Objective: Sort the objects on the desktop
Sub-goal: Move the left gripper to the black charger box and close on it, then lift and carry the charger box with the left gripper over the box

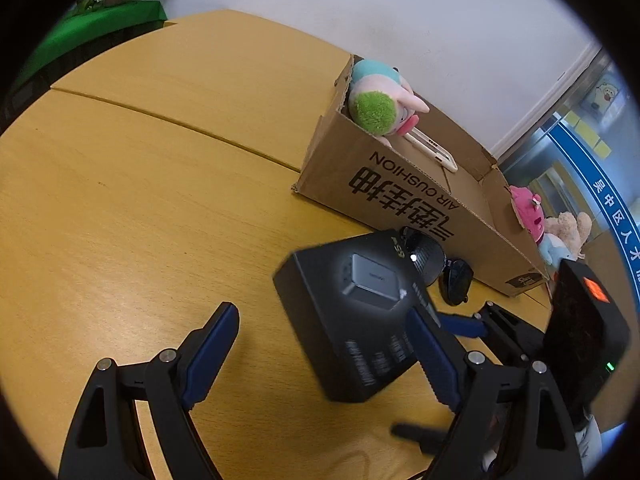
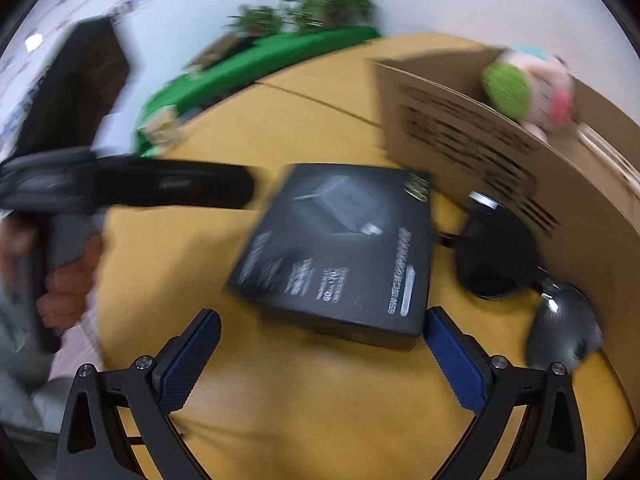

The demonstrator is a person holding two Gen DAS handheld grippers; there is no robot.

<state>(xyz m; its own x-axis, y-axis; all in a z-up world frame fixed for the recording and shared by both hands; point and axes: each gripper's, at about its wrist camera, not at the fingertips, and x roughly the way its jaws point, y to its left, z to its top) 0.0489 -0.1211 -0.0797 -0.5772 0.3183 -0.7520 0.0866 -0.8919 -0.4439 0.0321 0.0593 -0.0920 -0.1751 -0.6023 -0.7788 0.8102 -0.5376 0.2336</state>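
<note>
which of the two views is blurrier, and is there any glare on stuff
Right wrist view: heavy motion smear, so the print on the black product box and the brown cardboard carton is unreadable, with a bright glint on the grey computer mouse. Left wrist view: mostly sharp, carton lettering legible, a small glare spot on the black sunglasses.

My view's a yellowish wood desk point(image 1: 140, 200) with a seam across it. Sitting on it: a cardboard box point(image 1: 400, 196) at the far right, a black box point(image 1: 352, 312) in the middle, sunglasses point(image 1: 440, 268) between them, and a grey mouse point(image 2: 568, 328) near the cardboard.
</note>
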